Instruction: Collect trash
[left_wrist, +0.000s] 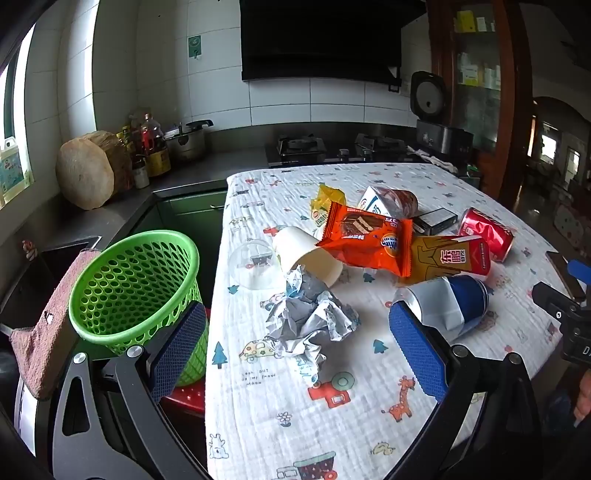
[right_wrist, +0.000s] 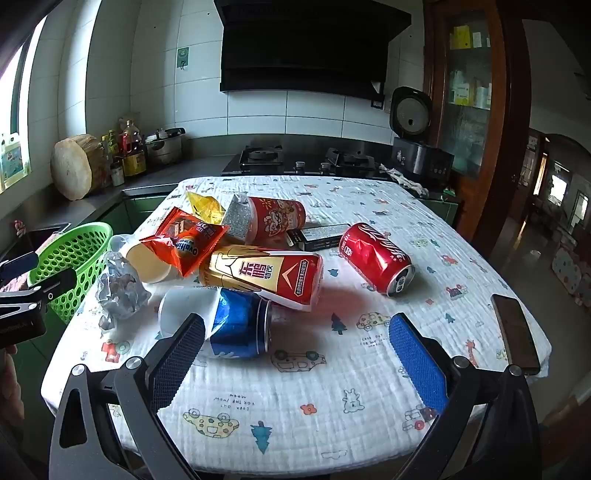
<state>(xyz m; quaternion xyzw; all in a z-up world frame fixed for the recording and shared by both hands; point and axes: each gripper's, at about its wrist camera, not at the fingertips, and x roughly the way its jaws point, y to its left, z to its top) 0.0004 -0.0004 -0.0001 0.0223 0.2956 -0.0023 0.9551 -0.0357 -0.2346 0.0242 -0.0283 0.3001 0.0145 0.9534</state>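
Note:
A heap of trash lies on the table (right_wrist: 332, 413) with its printed cloth: crumpled foil (left_wrist: 306, 321) (right_wrist: 120, 288), a paper cup (left_wrist: 306, 254) on its side, an orange snack wrapper (left_wrist: 365, 236) (right_wrist: 184, 240), a gold-and-red carton (left_wrist: 450, 258) (right_wrist: 262, 273), a blue can (left_wrist: 454, 306) (right_wrist: 236, 325) and a dented red can (left_wrist: 487, 232) (right_wrist: 376, 258). A green mesh basket (left_wrist: 136, 280) (right_wrist: 70, 258) stands off the table's left edge. My left gripper (left_wrist: 295, 347) hovers open just short of the foil. My right gripper (right_wrist: 295, 358) hangs open near the blue can, empty.
A dark phone (right_wrist: 517, 336) lies at the table's right edge. A black box (right_wrist: 319, 236) and a red cup (right_wrist: 273, 218) sit behind the heap. Behind the table run a counter with a stove (right_wrist: 299, 158), bottles (left_wrist: 151, 147) and a wooden block (left_wrist: 88, 170).

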